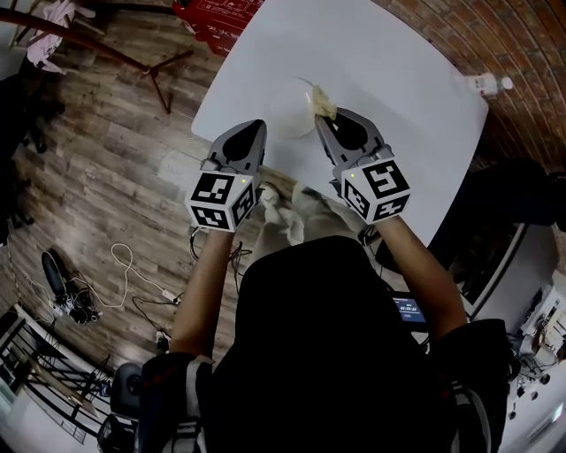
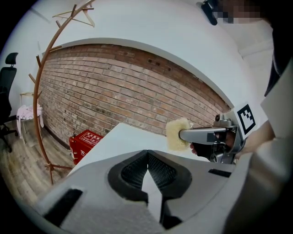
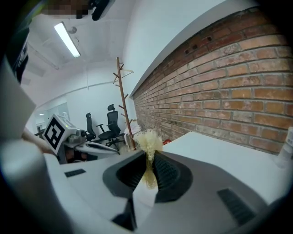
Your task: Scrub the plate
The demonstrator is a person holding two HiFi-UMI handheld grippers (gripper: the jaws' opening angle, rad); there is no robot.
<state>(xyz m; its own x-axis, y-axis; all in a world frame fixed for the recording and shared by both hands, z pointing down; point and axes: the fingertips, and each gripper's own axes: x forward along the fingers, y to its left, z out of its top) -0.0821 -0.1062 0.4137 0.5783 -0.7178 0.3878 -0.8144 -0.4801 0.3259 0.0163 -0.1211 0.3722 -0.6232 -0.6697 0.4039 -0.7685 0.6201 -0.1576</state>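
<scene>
Forearms reach out from a dark top, each hand carrying a gripper with its marker cube nearest the body. The left gripper [image 1: 256, 126] hangs over the worktop's [image 1: 416, 71] near edge, its jaws pressed together with nothing between them. Just to its right, the right gripper [image 1: 324, 121] has its jaws clamped on a pale yellow sponge [image 1: 324, 101], which sticks out beyond the tips as a frayed tuft.

Between the two sets of tips and just past them lies the white plate [image 1: 290, 108], flat on the white worktop near its left edge. The sponge sits over the plate's right rim; I cannot tell whether it touches. The left gripper stops just short of the plate's near rim.

Farther off, a small bottle [image 1: 487, 84] lies at the worktop's right edge, against the brick wall [image 1: 495, 35]. Beyond the far left corner a red crate [image 1: 217, 19] stands on the wooden floor [image 1: 106, 159].
</scene>
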